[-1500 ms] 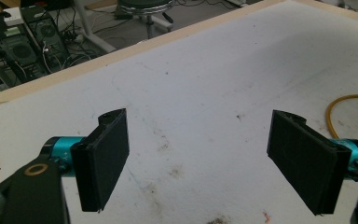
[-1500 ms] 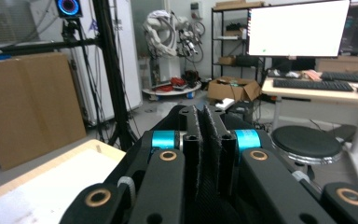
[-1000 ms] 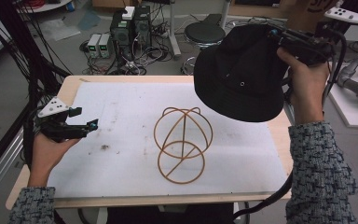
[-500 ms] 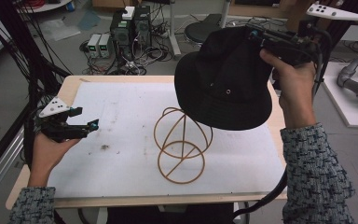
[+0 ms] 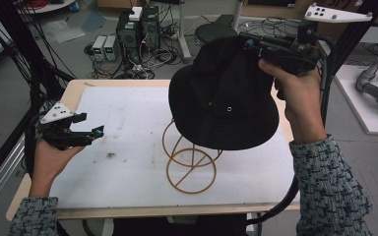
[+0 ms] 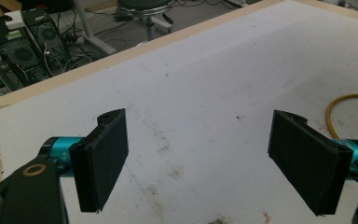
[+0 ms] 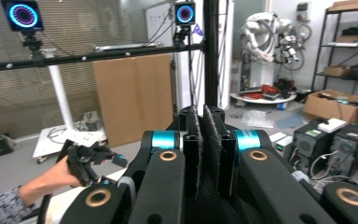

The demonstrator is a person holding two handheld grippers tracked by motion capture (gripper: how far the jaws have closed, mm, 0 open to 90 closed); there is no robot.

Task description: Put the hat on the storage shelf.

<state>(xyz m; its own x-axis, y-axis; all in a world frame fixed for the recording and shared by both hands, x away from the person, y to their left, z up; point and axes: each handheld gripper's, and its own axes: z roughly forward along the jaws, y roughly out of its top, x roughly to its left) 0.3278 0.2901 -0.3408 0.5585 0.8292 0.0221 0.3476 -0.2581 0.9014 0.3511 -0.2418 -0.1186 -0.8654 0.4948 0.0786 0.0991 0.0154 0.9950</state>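
Note:
A black bucket hat (image 5: 224, 93) hangs in the air, held by its top in my right gripper (image 5: 248, 43), which is shut on it. The hat is just over the top of a yellow wire stand (image 5: 191, 162) that sits on the white table (image 5: 128, 123) and hides the stand's upper loops. In the right gripper view the jaws pinch black fabric (image 7: 204, 196). My left gripper (image 5: 94, 132) hovers open over the table's left side, pads (image 6: 103, 161) wide apart with nothing between them. The stand's ring (image 6: 349, 109) shows at the right of the left gripper view.
The white table has a wooden rim (image 5: 78, 86). A dark smudge (image 5: 110, 155) marks the surface near the left hand. Computers (image 5: 138, 27), cables and a stool (image 5: 211, 32) stand on the floor beyond the far edge. A white bench (image 5: 369, 103) is at the right.
The right gripper has carried the hat leftward and down, from beside the stand to directly over its top. The left gripper has stayed in place, open.

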